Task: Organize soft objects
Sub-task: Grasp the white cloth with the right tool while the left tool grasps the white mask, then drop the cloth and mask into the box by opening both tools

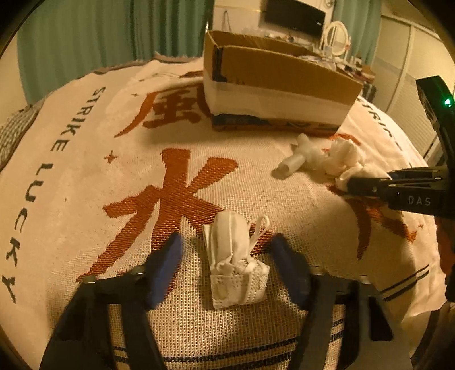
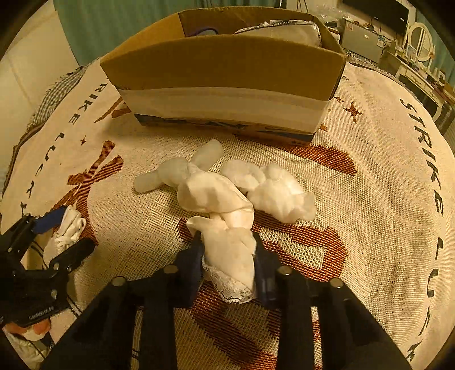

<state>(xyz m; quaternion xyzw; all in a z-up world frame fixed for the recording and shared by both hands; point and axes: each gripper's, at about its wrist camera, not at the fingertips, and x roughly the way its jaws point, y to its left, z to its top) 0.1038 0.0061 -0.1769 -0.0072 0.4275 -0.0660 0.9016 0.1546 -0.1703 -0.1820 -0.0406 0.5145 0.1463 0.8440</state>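
Observation:
A folded white face mask (image 1: pixel 237 261) lies on the patterned blanket (image 1: pixel 85 159) between the fingers of my left gripper (image 1: pixel 227 253), which is open around it. It also shows in the right wrist view (image 2: pixel 66 230). My right gripper (image 2: pixel 229 256) is shut on a white lace-edged cloth (image 2: pixel 230 250). That cloth runs into a pile of white soft items (image 2: pixel 256 187), with a white sock (image 2: pixel 170 173) at its left. An open cardboard box (image 2: pixel 221 65) stands behind the pile.
The box holds a pale bag-like item (image 2: pixel 284 31). Teal curtains (image 1: pixel 113 37) hang beyond the bed. A dresser with a mirror (image 1: pixel 337 37) and a dark screen (image 1: pixel 294 17) stand at the far right. The blanket's edge drops off at the right (image 1: pixel 412 159).

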